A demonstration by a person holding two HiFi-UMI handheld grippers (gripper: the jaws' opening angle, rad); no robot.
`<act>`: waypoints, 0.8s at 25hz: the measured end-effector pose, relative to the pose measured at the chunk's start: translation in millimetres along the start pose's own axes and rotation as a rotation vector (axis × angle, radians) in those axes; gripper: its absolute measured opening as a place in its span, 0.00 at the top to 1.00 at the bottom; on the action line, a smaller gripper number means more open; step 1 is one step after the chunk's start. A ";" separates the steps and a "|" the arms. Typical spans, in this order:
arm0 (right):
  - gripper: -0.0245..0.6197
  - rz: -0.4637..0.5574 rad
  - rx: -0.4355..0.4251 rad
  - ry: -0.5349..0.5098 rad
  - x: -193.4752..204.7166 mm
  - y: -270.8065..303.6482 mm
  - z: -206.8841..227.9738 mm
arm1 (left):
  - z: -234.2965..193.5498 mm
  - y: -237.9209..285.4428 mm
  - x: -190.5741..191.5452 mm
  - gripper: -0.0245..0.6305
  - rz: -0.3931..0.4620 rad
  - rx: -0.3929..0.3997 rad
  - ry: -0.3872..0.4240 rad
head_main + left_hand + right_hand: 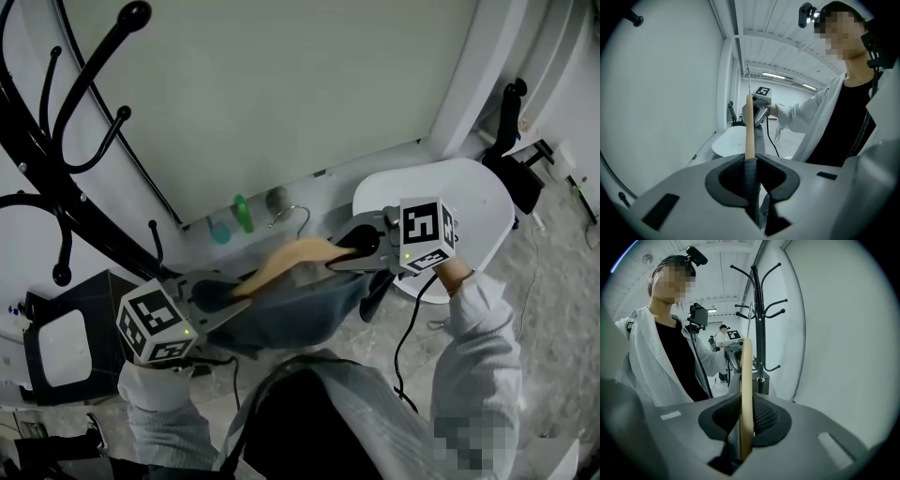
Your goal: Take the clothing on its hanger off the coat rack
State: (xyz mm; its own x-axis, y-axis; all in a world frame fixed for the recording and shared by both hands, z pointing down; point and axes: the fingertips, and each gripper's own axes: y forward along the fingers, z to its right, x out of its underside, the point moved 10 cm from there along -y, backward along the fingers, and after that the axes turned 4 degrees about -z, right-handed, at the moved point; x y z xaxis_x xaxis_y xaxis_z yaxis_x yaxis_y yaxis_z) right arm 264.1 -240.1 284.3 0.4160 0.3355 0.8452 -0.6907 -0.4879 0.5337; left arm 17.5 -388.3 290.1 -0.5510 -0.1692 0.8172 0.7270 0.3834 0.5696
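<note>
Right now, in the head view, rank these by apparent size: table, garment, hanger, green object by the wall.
1-2. The table and the garment look about alike, and the garment is nearer the camera, so I leave them unranked.
3. The hanger.
4. The green object.

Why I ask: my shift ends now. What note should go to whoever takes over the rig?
Left gripper: fingers shut on one end of the hanger.
Right gripper: fingers shut on the other end.
Things: the hanger is held about level between the two grippers, with the garment draped below it. Its hook is free in the air. The rack stands apart, to the left.
Done: the garment and hanger are off the rack.
Left: probably only to carry them clear and keep both grips firm.
</note>
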 end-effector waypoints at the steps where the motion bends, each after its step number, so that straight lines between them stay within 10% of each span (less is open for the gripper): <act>1: 0.88 -0.001 -0.001 -0.002 0.5 0.1 0.5 | -0.6 0.3 0.2 0.86 0.001 0.002 -0.001; 20: 0.88 -0.013 -0.024 -0.005 -3.6 9.0 16.5 | -15.7 -3.5 6.8 0.86 0.019 0.006 -0.007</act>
State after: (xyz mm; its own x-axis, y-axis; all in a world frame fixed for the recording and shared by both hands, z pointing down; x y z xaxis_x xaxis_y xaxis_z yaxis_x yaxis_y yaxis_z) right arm 266.2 -259.0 286.6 0.4282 0.3372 0.8384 -0.6994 -0.4639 0.5437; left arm 17.7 -405.1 295.1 -0.5396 -0.1556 0.8274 0.7352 0.3919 0.5531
